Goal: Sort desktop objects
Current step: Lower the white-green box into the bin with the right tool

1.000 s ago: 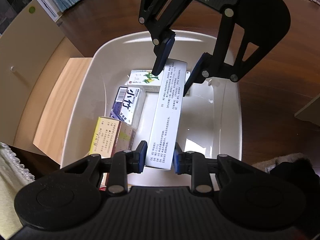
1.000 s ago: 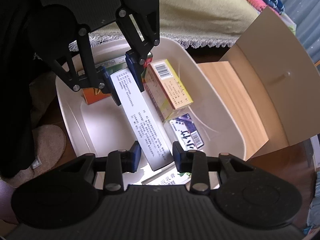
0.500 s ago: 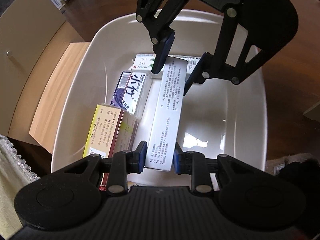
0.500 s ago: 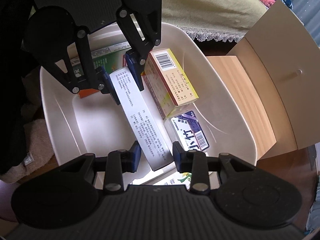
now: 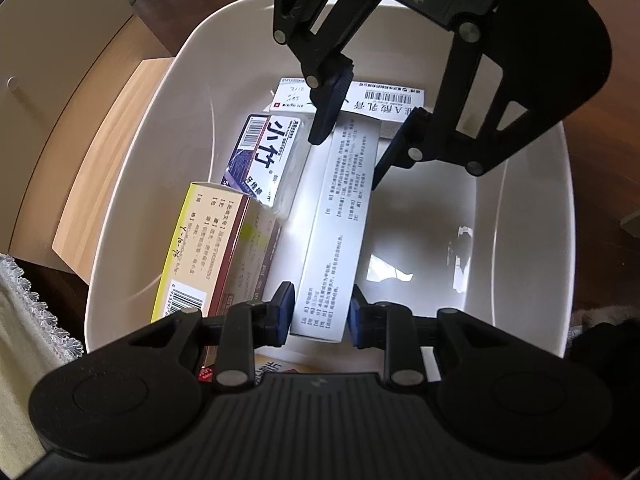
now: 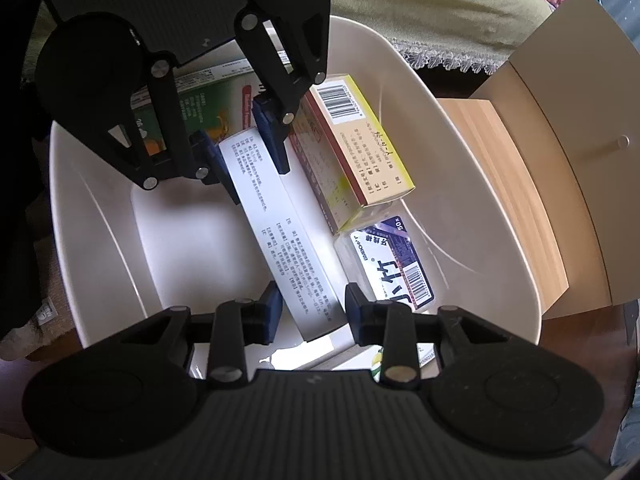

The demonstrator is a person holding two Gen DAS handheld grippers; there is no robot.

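A long white box (image 5: pixel 340 224) with printed text lies lengthwise in a white plastic basin (image 5: pixel 528 208), held at both ends. My left gripper (image 5: pixel 320 316) is shut on its near end, and shows at the far end in the right wrist view (image 6: pixel 244 148). My right gripper (image 6: pixel 308 312) is shut on the other end of the box (image 6: pixel 280 232), and shows at the far end in the left wrist view (image 5: pixel 352 136). Beside it in the basin lie a yellow box (image 5: pixel 208 248), a clear toothpick box (image 5: pixel 268 164) and a white carton (image 5: pixel 384 100).
A green and orange box (image 6: pixel 200 108) lies in the basin under my left gripper. A wooden board (image 6: pixel 516 184) and a beige panel (image 6: pixel 580 92) stand beside the basin. A lace-edged cloth (image 6: pixel 440 20) lies past it. The basin's floor (image 5: pixel 424 240) right of the long box is bare.
Both grippers have lowered the long white box deeper into the basin, and it now sits near the basin floor beside the other boxes. Both grips are unchanged.
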